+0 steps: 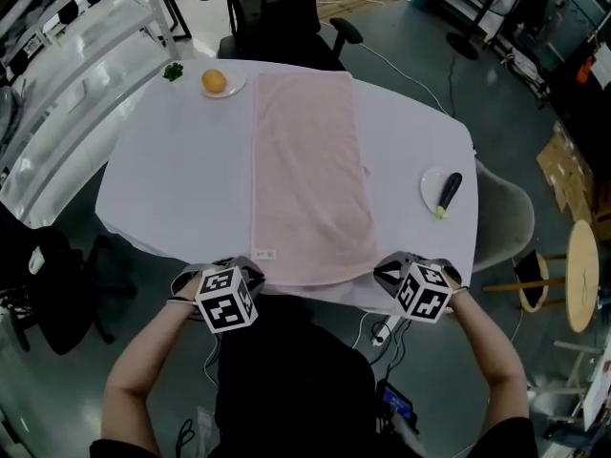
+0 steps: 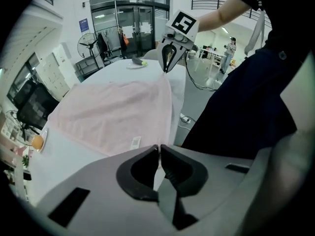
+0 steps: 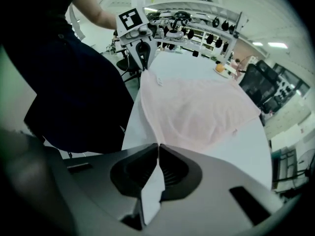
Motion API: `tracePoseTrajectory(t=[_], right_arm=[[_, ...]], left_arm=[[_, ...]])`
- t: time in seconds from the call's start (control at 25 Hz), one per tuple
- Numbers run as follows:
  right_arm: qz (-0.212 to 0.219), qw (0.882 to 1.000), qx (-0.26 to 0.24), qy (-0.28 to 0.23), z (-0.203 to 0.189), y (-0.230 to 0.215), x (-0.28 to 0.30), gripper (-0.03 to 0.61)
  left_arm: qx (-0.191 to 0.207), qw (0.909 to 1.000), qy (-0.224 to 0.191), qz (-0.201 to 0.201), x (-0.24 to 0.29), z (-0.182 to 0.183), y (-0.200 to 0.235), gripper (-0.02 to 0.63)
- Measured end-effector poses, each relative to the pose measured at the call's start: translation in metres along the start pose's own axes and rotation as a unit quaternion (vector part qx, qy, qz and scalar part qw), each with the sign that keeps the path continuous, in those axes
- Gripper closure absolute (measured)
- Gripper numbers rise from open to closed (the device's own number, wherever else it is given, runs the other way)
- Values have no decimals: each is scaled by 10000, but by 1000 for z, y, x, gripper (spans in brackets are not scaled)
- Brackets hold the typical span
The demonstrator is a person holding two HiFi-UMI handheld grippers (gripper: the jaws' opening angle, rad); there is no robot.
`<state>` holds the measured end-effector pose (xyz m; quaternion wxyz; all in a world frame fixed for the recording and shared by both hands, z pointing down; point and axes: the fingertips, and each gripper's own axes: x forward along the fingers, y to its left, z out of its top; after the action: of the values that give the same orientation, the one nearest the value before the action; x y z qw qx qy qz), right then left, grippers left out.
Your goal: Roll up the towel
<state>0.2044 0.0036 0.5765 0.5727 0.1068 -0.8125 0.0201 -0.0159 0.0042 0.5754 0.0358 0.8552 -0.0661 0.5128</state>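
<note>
A long pink towel (image 1: 305, 170) lies flat down the middle of the white-clothed table (image 1: 162, 179), its short near edge at the table's front. My left gripper (image 1: 254, 269) is shut on the towel's near left corner, and my right gripper (image 1: 384, 273) is shut on its near right corner. In the left gripper view the jaws (image 2: 159, 146) meet with pale cloth pinched between them, and the towel (image 2: 118, 114) rises to the right gripper (image 2: 167, 69). The right gripper view shows its jaws (image 3: 158, 145) closed on cloth, the towel (image 3: 197, 109) sagging toward the left gripper (image 3: 143, 67).
An orange on a small plate (image 1: 214, 82) and a green sprig (image 1: 173, 72) sit at the far left of the table. A plate with a dark marker-like object (image 1: 447, 194) lies at the right edge. A black chair (image 1: 286, 27) stands beyond the table, a pale chair (image 1: 506, 218) to its right.
</note>
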Motion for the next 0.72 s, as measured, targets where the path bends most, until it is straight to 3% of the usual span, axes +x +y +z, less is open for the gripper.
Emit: tracePoseTrajectory(t=[0.16, 0.36, 0.72], right_arm=[[-212, 9992, 307, -174, 11, -38, -16, 555], [-550, 9979, 302, -158, 25, -89, -21, 555], [-690, 9968, 414, 7, 40, -169, -1, 555]], left_arm=[[-116, 9998, -151, 111, -11, 11, 35, 584], [-199, 9992, -248, 243, -19, 23, 81, 584], [-134, 9992, -222, 300, -14, 31, 156, 583]])
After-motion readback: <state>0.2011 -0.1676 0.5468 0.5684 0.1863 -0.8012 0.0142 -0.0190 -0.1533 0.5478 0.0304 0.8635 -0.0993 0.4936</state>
